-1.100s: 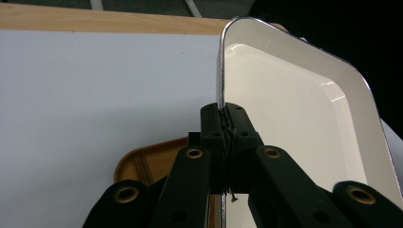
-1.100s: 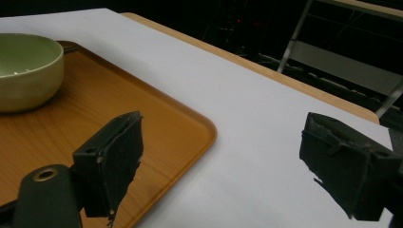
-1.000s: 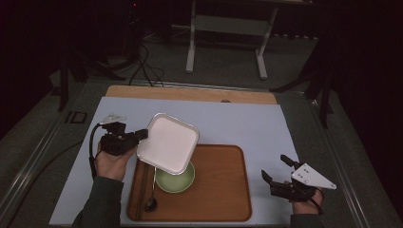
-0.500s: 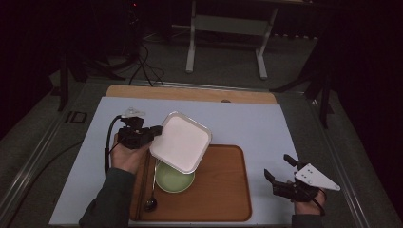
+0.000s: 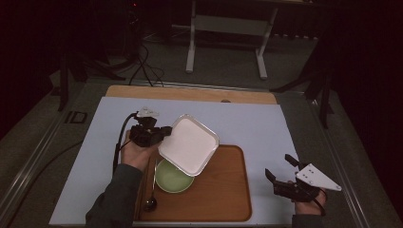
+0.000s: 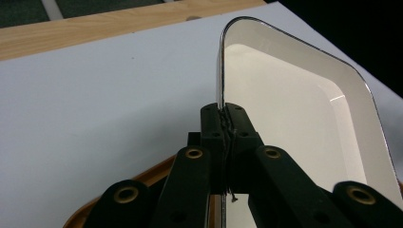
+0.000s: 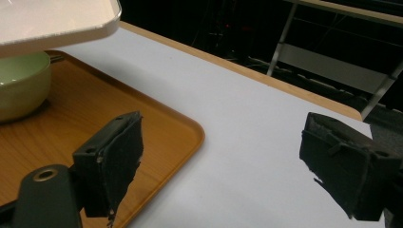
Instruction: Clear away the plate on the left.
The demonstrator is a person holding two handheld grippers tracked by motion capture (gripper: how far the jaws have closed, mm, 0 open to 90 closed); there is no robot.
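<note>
Hanging tilted above the near-left part of the wooden tray (image 5: 223, 199), a white square plate (image 5: 190, 144) with rounded corners and a thin dark rim is pinched at its edge between the closed black jaws of the left gripper (image 5: 159, 133). A pale green bowl (image 5: 172, 178) is seen beneath it, with a dark spoon (image 5: 151, 202) alongside on the tray. The right gripper (image 5: 280, 175) is held with jaws spread wide over the smooth white mat (image 5: 266, 128), nothing between them.
</note>
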